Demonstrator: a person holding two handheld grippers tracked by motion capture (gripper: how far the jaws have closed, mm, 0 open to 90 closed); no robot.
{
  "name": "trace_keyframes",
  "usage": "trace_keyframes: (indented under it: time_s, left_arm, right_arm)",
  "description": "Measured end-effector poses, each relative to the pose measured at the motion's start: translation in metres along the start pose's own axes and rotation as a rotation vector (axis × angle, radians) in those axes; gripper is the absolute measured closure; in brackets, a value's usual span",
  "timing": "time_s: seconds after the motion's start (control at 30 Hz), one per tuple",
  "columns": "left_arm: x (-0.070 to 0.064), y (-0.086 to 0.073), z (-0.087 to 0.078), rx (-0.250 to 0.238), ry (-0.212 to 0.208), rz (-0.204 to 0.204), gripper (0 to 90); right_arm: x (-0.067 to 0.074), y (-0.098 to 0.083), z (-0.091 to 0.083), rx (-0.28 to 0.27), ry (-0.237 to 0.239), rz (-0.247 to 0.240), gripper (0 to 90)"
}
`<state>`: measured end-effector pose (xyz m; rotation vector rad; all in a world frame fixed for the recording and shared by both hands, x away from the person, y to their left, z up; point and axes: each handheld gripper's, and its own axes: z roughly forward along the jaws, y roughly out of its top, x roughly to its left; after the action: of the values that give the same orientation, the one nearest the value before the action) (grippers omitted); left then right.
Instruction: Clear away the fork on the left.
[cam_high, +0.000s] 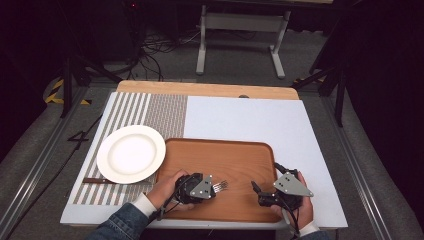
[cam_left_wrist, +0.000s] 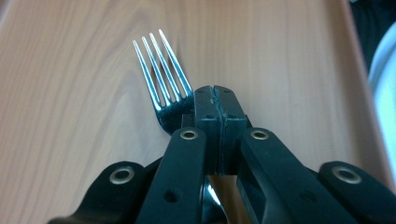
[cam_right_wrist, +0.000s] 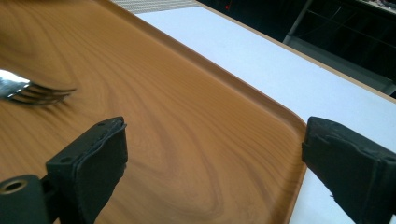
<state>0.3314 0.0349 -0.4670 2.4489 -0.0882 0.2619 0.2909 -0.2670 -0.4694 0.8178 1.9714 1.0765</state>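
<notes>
From my remote seat I see a dim room with grey floor (cam_high: 30, 150), black cables (cam_high: 155, 50) strewn near the white legs of a second table (cam_high: 242, 22) at the back, dark stands (cam_high: 75, 70) on both sides, and yellow-black hazard tape (cam_high: 57, 92) at left.

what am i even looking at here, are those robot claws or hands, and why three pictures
No robot: a person holds a black two-jaw tool in each hand. The high view looks down from above; the other two cameras ride on the tools. On the table sit a rectangular brown wooden tray, a round white plate on a striped placemat, and a dark-handled utensil partly under the plate. The left gripper is shut on a shiny metal fork over the tray. The right gripper is open, holding nothing.
</notes>
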Motion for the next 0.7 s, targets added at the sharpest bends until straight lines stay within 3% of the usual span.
trace_keyframes:
  time_s: [0.07,0.23,0.3,0.53,0.7]
  left_arm:
    - [0.002,-0.002,-0.001,0.003,0.019,-0.021,89.2]
    - [0.005,-0.007,-0.004,0.026,0.086,-0.023,89.1]
    - [0.007,-0.011,-0.006,0.024,0.093,-0.043,89.1]
    - [0.008,-0.016,-0.012,0.078,0.162,-0.052,88.9]
    - [0.011,-0.020,-0.016,0.095,0.175,-0.073,88.9]
  right_arm:
    - [0.001,0.000,0.000,0.004,0.005,-0.006,7.7]
    - [0.001,0.000,0.002,0.012,0.015,-0.012,7.7]
    - [0.001,0.000,0.001,0.011,0.015,-0.019,7.7]
    - [0.000,0.000,0.001,0.017,0.019,-0.018,7.7]
    - [0.001,0.000,0.001,0.020,0.024,-0.019,7.7]
